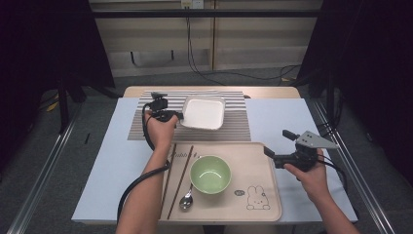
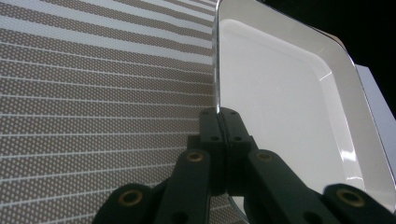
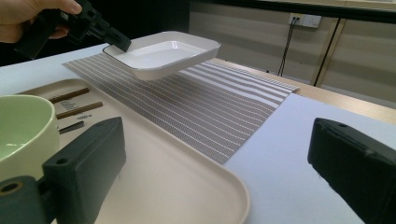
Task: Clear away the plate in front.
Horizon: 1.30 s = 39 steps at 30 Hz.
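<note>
Pinching the empty white dish (image 1: 203, 112) by its rim, left tool (image 1: 181, 116); right tool (image 1: 266, 150) spread.

A white table (image 1: 287, 122) bears a striped placemat (image 1: 238, 122) and a beige tray (image 1: 253, 163).

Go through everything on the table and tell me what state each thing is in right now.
white dish: empty, lifted off the striped mat, gripped by its rim
left gripper: shut on the dish rim
right gripper: open, beside the tray
green bowl: upright, empty, on the tray
chopsticks: lying on the tray
spoon: lying on the tray
</note>
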### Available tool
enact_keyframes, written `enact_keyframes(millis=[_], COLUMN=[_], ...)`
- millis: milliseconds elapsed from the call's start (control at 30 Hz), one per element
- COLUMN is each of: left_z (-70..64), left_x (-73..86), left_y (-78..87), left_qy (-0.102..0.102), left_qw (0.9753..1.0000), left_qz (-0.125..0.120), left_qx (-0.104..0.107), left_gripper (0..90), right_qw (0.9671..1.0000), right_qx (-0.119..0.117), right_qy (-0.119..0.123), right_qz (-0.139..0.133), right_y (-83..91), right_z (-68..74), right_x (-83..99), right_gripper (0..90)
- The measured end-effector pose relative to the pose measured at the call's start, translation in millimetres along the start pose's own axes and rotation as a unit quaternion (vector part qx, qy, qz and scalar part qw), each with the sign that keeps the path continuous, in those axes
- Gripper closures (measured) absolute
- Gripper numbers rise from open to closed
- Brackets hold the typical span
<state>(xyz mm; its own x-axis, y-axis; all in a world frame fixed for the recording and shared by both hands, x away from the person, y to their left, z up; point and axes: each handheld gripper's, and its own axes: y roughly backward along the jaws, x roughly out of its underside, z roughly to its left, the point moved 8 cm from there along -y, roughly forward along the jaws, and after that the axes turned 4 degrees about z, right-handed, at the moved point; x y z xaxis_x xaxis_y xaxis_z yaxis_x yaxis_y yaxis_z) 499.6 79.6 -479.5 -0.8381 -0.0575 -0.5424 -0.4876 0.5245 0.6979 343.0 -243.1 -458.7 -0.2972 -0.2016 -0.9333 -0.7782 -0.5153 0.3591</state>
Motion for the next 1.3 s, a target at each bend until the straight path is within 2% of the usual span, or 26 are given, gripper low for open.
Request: enact_keyframes(millis=[100, 133, 167, 267, 333, 433, 467, 533, 567, 600, 733, 800, 900, 933, 1000, 1167, 1300], left_z=[-8.4, -10.2, -13.3, -21.0, -26.2, -32.7, -34.7, -39.2, -41.8, -43.5, -50.8, -53.2, -55.0, -55.1, -55.7, -57.4, -62.6], left_x=[4.0, 5.1, 5.9, 9.8, 11.9, 14.0, 15.0, 17.8, 18.6, 20.5, 25.1, 28.5, 32.2, 33.4, 35.4, 41.2, 44.7], left_y=[1.0, 1.5, 1.2, 2.0, 2.9, 3.6, 3.8, 4.9, 5.0, 5.8, 7.0, 7.5, 6.2, 5.9, 4.9, 2.3, 1.6], left_qy=[0.002, -0.006, -0.002, -0.008, -0.014, -0.018, -0.021, -0.026, -0.021, -0.03, -0.035, -0.04, -0.04, -0.039, -0.038, -0.044, -0.038], left_qw=[0.9999, 0.9999, 0.9999, 0.9998, 0.9995, 0.9995, 0.9994, 0.9992, 0.9992, 0.9989, 0.9986, 0.9982, 0.9982, 0.9981, 0.9981, 0.9974, 0.997], left_qz=[0.001, 0.002, -0.001, 0.004, 0.005, 0.003, 0.004, 0.006, 0.004, 0.007, 0.006, 0.009, 0.008, 0.011, 0.01, 0.019, 0.021], left_qx=[0.011, 0.012, 0.015, 0.02, 0.027, 0.027, 0.028, 0.032, 0.034, 0.036, 0.04, 0.045, 0.045, 0.046, 0.048, 0.054, 0.065], left_gripper=[89.6, 89.6, 89.6, 89.6, 89.6, 89.6, 89.6, 89.6, 89.6, 89.6, 89.6, 89.6, 89.6, 89.6, 89.6, 89.6, 89.7], right_qw=[1.0, 0.9999, 0.9999, 0.9996, 0.9993, 0.9986, 0.9981, 0.998, 0.9976, 0.9973, 0.9976, 0.9978, 0.9976, 0.9975, 0.9973, 0.9963, 0.9948], right_qx=[0.0, 0.003, 0.004, 0.019, 0.019, 0.028, 0.023, 0.025, 0.026, 0.027, 0.024, 0.026, 0.022, 0.018, 0.014, 0.017, 0.021], right_qy=[-0.001, -0.004, -0.003, -0.004, -0.022, -0.034, -0.049, -0.051, -0.06, -0.064, -0.062, -0.058, -0.062, -0.067, -0.07, -0.082, -0.094], right_qz=[0.005, 0.01, 0.009, 0.022, 0.024, 0.029, 0.031, 0.029, 0.025, 0.026, 0.019, 0.017, 0.019, 0.015, 0.016, 0.021, 0.031], right_y=[-3.5, -4.5, -5.8, -8.6, -11.2, -15.7, -17.4, -20.6, -22.4, -23.4, -28.0, -30.0, -35.3, -37.2, -39.6, -42.8, -46.8], right_z=[0.9, 0.8, 0.8, 1.1, 2.6, 2.8, 5.0, 6.4, 6.3, 6.4, 9.9, 11.6, 15.5, 17.8, 19.1, 18.0, 14.8], right_x=[-3.1, -3.4, -4.3, -5.1, -5.8, -7.7, -9.1, -12.6, -14.4, -15.6, -24.6, -28.6, -32.2, -33.2, -32.8, -32.2, -31.8], right_gripper=[6.9, 8.1, 9.3, 9.7, 10.6, 11.2, 12.4, 14.5, 15.3, 15.5, 19.1, 21.0, 24.5, 28.8, 29.6, 34.1, 37.0])
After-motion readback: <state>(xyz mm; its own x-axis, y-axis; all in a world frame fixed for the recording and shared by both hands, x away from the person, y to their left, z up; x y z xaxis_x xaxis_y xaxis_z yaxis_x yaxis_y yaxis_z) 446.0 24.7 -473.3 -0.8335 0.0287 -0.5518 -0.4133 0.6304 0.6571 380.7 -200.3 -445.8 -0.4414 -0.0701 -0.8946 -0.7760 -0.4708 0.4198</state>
